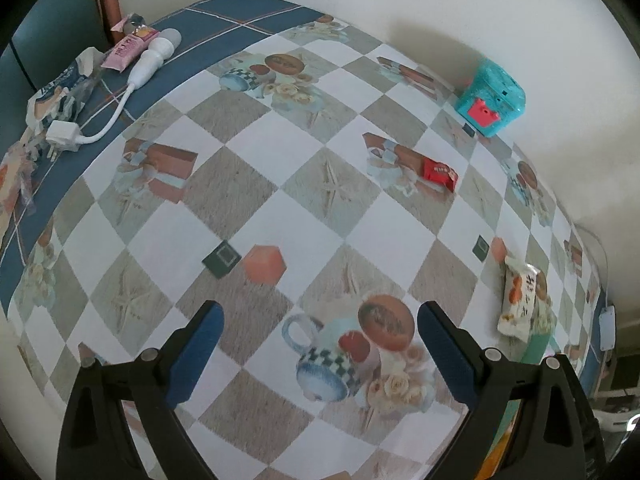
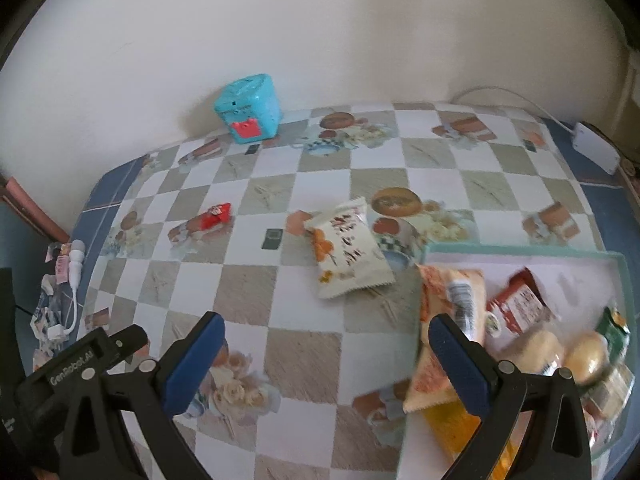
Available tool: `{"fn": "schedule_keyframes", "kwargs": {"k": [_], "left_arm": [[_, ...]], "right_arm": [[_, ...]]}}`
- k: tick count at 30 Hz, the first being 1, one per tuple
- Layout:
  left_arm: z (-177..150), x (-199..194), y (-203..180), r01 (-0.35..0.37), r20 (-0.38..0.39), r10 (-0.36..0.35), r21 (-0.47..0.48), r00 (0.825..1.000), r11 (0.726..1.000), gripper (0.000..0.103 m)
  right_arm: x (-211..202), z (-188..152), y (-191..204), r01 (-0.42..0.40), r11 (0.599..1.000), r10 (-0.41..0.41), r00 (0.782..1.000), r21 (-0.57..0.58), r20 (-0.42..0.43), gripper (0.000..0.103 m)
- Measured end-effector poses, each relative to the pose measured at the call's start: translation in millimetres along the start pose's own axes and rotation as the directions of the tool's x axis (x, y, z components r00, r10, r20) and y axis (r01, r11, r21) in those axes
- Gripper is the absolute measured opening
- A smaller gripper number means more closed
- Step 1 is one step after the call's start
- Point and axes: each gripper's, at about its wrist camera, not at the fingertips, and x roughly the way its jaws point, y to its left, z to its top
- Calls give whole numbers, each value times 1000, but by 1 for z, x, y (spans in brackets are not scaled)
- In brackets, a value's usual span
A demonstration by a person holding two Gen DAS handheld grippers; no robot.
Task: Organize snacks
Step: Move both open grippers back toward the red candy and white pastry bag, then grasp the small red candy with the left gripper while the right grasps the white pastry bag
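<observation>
Far to the left of both tongs, on the blue border of the table [image 1: 248,20], lie a pink tube [image 1: 128,49], a white charger [image 1: 154,56] with its plug and some torn wrappers [image 1: 60,92]; they look like clutter pushed aside, not snacks to sort.

The left tongs [image 1: 320,312] hang over the checked cloth with their blue pads wide apart and nothing between them, probably ready for the next pick. Ahead of them and a little right lies the red snack [image 1: 439,173], alone and flat on the cloth, well clear of the tips. Further ahead and right a teal box [image 1: 490,100] stands against the wall.

To the right of the left tongs, near their right finger, lies the white snack [image 1: 519,300]. Seen from the right tongs [image 2: 326,330], the same packet lies ahead, between the fingers' lines but beyond the tips, flat and just beside the tray [image 2: 520,249]. The right tongs are also spread apart and empty.

The tray sits right of the right tongs, partly behind the right finger. It holds an orange packet [image 2: 440,284], a red packet [image 2: 520,300], two round pale sweets [image 2: 560,352] and a green one at the edge, piled loosely. I judge it the collecting place, so the white and red snacks are what is left outside.
</observation>
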Motion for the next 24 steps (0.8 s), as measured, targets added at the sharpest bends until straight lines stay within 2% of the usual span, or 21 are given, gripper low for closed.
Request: {"fn": "schedule_keyframes", "kwargs": {"k": [4, 7, 11, 14, 15, 16, 20, 24], "left_arm": [[14, 5, -9, 2, 1, -2, 18, 1000, 1000, 97], [25, 2, -23, 9, 59, -14, 99, 998, 995, 97], [49, 5, -47, 24, 76, -45, 260, 996, 965, 97], [67, 7, -62, 46, 61, -73, 371, 995, 927, 97], [74, 12, -65, 95, 24, -113, 382, 993, 919, 97], [78, 15, -67, 116, 4, -127, 380, 992, 918, 97], [93, 40, -75, 114, -21, -114, 364, 993, 924, 97], [102, 67, -86, 176, -85, -157, 325, 984, 929, 94]], "right_arm": [[10, 10, 7, -27, 999, 27, 1000, -30, -4, 102], [21, 21, 10, -30, 997, 28, 999, -66, -26, 99], [39, 40, 3, -10, 995, 4, 998, -95, -58, 93], [54, 55, -5, 3, 996, -12, 996, -94, -90, 87], [60, 59, -7, 5, 996, -15, 995, -92, -103, 85], [67, 64, -9, 7, 996, -17, 993, -89, -120, 84], [84, 71, -10, 1, 994, -18, 986, -106, -164, 77], [102, 70, -9, 11, 990, -41, 977, -143, -208, 73]]}}
